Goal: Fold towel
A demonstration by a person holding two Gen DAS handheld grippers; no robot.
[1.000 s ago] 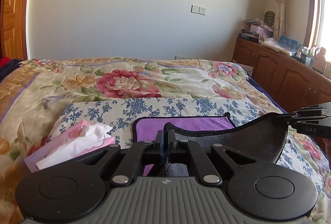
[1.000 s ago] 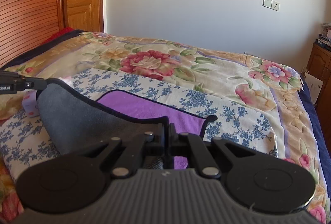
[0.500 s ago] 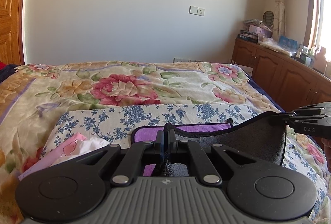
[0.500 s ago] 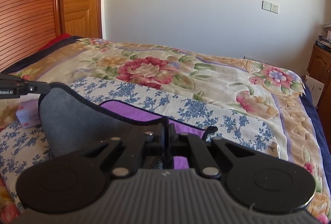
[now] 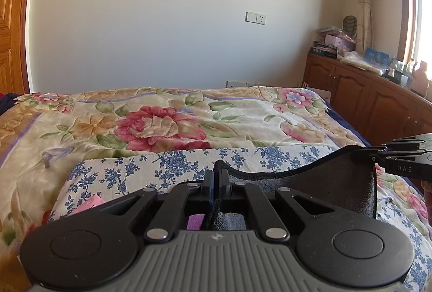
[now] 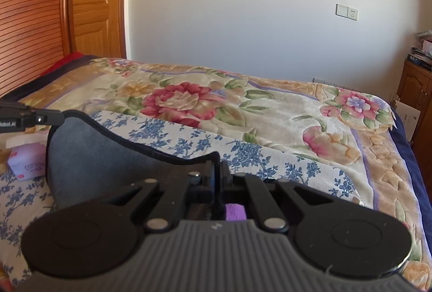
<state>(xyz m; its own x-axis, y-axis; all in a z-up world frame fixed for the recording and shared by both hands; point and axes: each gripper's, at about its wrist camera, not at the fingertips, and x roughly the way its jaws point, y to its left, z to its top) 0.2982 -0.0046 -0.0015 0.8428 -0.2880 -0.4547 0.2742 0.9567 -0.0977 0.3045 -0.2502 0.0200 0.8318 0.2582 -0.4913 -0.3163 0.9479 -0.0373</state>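
A grey towel (image 5: 324, 184) with dark trim hangs stretched between my two grippers above the bed; it also shows in the right wrist view (image 6: 102, 154). My left gripper (image 5: 216, 176) is shut on one corner of it. My right gripper (image 6: 216, 167) is shut on the other corner. Each gripper's tip shows in the other's view, the right one at the right edge (image 5: 378, 154), the left one at the left edge (image 6: 51, 118). A purple towel (image 6: 235, 211) lies under the grey one, mostly hidden; a strip shows in the left wrist view (image 5: 195, 221).
A blue-flowered cloth (image 5: 162, 167) lies on the floral bedspread (image 5: 162, 124). A pink tissue pack (image 6: 27, 162) sits on the bed at the left. Wooden cabinets (image 5: 364, 100) stand along the right wall. A wooden door (image 6: 94, 8) is at the left.
Both grippers have lifted the grey towel's edge and carried it forward over the purple towel, which is now almost fully covered. The tissue pack has dropped nearly out of the left wrist view.
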